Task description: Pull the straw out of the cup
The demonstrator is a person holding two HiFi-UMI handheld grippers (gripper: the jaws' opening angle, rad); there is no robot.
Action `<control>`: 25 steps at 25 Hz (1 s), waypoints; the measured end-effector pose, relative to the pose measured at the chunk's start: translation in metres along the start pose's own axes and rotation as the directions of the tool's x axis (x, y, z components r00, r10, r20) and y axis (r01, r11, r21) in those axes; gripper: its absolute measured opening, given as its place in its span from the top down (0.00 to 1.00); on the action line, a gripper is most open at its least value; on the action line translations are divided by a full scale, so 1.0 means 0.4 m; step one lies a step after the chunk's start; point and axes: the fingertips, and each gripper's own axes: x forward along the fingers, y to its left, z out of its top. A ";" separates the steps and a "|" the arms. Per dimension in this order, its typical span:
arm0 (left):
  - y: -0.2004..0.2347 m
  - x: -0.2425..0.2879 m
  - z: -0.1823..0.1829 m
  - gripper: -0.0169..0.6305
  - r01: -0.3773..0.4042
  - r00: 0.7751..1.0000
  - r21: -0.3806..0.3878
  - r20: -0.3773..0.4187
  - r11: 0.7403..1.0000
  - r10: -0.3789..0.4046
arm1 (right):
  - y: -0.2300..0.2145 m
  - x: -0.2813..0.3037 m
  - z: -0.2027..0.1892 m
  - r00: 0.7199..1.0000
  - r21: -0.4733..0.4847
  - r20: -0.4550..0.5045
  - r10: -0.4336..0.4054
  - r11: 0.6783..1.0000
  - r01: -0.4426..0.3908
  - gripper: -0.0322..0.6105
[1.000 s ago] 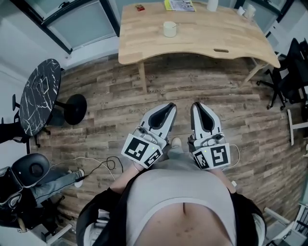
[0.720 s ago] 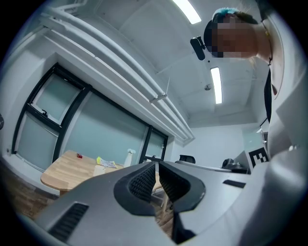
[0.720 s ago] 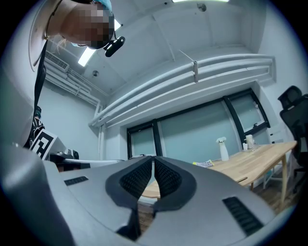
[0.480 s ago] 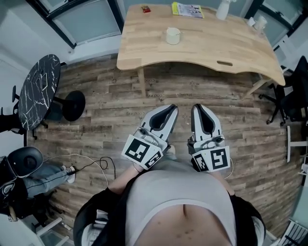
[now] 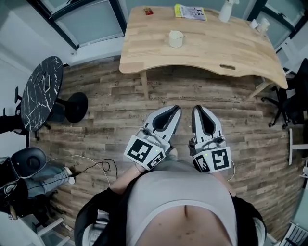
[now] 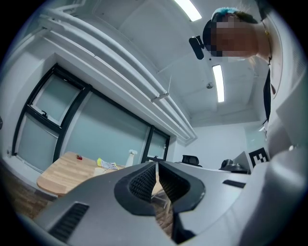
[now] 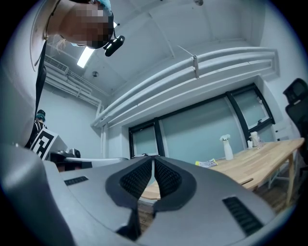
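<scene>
Straw is my target, but from here it is too small to pick out with any certainty. What I can see is the cup (image 5: pixel 175 39) that should hold it: small, cream-coloured and upright on the pale wooden surface (image 5: pixel 211 50). It stands toward the surface's left half, well apart from the spray bottle (image 5: pixel 225 10) and the booklet (image 5: pixel 190 10) at the far edge.

A stretch of plank floor (image 5: pixel 115 103) lies between me and that surface. I hold both tongs low in front of my body, side by side and aimed toward it. The left tongs (image 5: pixel 173 109) are pressed together with nothing between them, and the right tongs (image 5: pixel 199 109) are pressed together and empty too.

I judge the step in hand to be the approach. I should close in until the cup is comfortably in reach and spread the tongs only then. One pair can steady the cup's wall while the other pinches the straw above the rim and draws it out along its own line. The cup looks light, so a sideways tug could well tip it.
</scene>
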 end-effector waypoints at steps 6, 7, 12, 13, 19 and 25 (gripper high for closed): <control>0.007 -0.002 0.001 0.94 -0.004 1.000 0.011 0.001 1.000 0.004 | 0.004 0.008 -0.003 1.000 0.002 0.004 0.007 1.000 -0.007 0.89; 0.007 -0.001 0.001 0.94 -0.006 1.000 0.012 0.001 1.000 0.006 | 0.003 0.007 -0.003 1.000 0.002 0.004 0.010 1.000 -0.010 0.89; -0.002 0.016 0.005 0.94 -0.018 1.000 0.029 0.010 0.999 0.018 | -0.018 0.001 0.004 1.000 0.011 0.013 0.016 1.000 -0.016 0.89; -0.004 0.018 0.004 0.94 -0.022 1.000 0.031 0.011 0.999 0.022 | -0.021 0.000 0.003 1.000 0.014 0.013 0.017 1.000 -0.018 0.89; -0.006 0.010 -0.003 0.94 -0.053 0.999 0.035 0.013 0.998 0.052 | -0.027 0.000 -0.014 0.999 0.033 0.003 0.041 0.999 -0.041 0.89; 0.020 0.021 0.008 0.94 -0.067 0.998 0.043 0.025 0.997 0.066 | -0.035 0.032 -0.016 0.999 0.039 0.008 0.052 0.998 -0.052 0.89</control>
